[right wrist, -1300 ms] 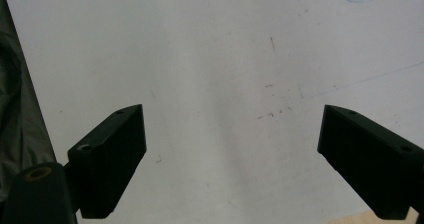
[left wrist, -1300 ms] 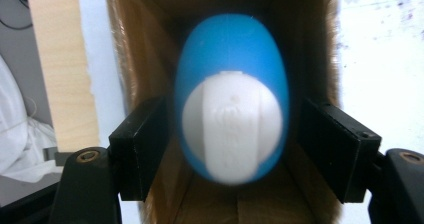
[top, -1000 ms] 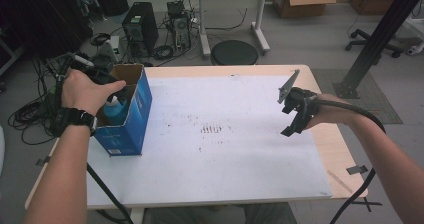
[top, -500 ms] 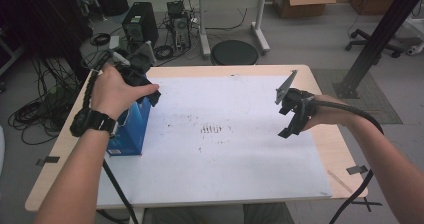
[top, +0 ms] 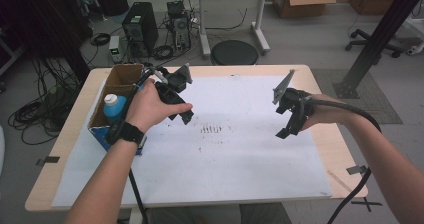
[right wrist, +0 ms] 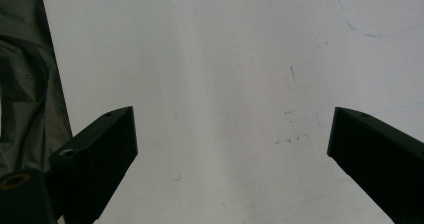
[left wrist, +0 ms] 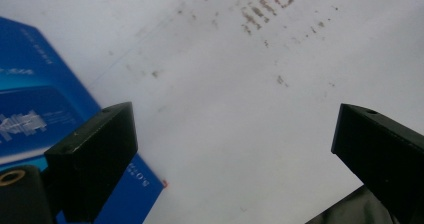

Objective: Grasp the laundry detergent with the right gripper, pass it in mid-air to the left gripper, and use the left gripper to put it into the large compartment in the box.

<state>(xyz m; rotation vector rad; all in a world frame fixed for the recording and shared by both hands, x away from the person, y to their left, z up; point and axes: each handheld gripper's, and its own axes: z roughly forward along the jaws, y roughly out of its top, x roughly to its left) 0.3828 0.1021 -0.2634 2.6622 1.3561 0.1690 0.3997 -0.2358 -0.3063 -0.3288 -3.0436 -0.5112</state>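
At about 9 o'clock on the table [top: 320, 149], near its left edge, stands an open blue cardboard box [top: 102, 134] with a blue bottle with a white cap [top: 114, 105] upright inside. The left gripper [top: 186, 115] sits just beside the box at its 3 o'clock, over the white paper sheet [top: 240, 164], apart from the box and bottle. Its jaws have just been opening and stand wide with nothing between them; the left gripper view shows bare stained paper in the gap and the box's blue side [left wrist: 35, 114] at 9 o'clock. The right gripper [top: 284, 131] hangs at about 3 o'clock on the table, well apart from the box, over the paper. Its jaws have also been opening, now wide and empty, with plain paper [right wrist: 230, 109] between them. A cluster of dark marks [top: 212, 130] lies between the two grippers.
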